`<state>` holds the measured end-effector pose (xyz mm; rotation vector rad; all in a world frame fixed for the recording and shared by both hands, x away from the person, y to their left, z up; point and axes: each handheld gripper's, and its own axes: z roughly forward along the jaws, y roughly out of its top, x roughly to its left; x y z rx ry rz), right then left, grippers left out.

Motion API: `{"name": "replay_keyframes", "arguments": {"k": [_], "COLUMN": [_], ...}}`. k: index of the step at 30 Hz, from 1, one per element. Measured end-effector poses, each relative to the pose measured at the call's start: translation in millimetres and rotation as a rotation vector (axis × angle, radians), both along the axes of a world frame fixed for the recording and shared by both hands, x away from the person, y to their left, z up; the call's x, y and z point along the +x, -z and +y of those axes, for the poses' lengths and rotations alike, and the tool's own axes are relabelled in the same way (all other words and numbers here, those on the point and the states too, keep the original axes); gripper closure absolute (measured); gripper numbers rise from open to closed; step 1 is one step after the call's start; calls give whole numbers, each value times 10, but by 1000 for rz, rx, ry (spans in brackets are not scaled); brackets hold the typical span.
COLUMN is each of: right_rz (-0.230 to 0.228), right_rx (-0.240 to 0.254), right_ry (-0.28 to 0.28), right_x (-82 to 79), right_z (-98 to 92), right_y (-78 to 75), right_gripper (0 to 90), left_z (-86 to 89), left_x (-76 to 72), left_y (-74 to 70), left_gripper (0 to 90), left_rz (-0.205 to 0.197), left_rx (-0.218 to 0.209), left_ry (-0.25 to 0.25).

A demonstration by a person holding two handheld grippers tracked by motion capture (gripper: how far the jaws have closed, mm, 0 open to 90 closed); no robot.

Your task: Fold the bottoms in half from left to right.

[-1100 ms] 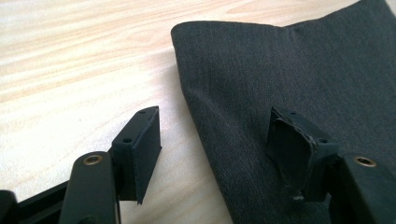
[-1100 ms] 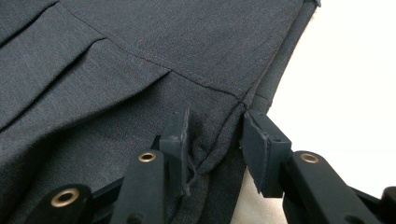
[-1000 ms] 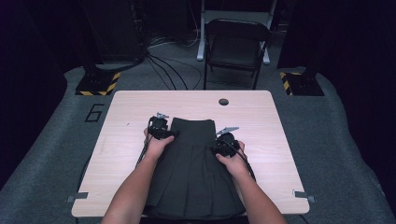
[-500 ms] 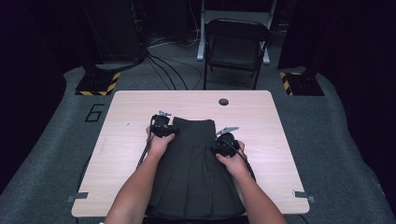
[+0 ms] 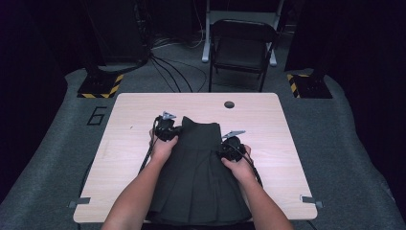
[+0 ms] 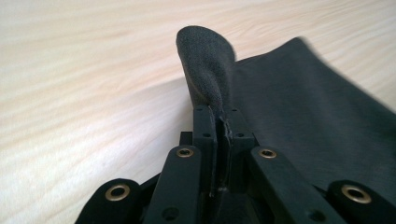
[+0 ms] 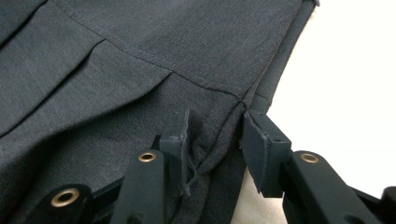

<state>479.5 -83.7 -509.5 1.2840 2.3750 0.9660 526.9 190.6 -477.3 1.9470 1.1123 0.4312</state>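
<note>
Two grippers work a dark pleated skirt (image 5: 198,172) lying mid-table, hem toward 6 o'clock. High view: left gripper (image 5: 176,130) at the waistband's 10 o'clock corner, right gripper (image 5: 225,152) at its 3 o'clock edge; wooden table (image 5: 129,143) has a grommet hole (image 5: 229,104) at 12, folding chair (image 5: 242,48) beyond, nothing blocking. Left gripper view: jaws have just been closing and pinch a raised fold of waistband (image 6: 205,65). Right gripper view: jaws part-open astride the side seam (image 7: 233,116), pads probably not pressing. Cloth looks soft, light, floppy; best gripped at waistband corners.

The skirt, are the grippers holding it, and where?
The left gripper pinches the skirt at its top left corner. The right gripper has the skirt's side edge bunched between its jaws, but a firm grip cannot be told.
</note>
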Motion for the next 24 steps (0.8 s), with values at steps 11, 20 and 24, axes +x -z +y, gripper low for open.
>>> {"name": "replay_keyframes", "arguments": {"k": [11,20,24], "right_rz": [7,1,-5], "right_rx": [2,18,32], "right_ry": [1,-3,3], "right_x": [3,1,-4], "right_z": [-10,-35,-39], "right_y": [-1,14,25], "right_gripper": [620,619,619], "left_z": [-152,-162,-159], "left_x": [-489,-918,-1095], "left_y": [-402,-435,-344], "left_gripper": [859,861,861], "left_rz": [-141,-170,-161], "left_rx": [-38,-44,-46], "left_ry": [214,368,416]}}
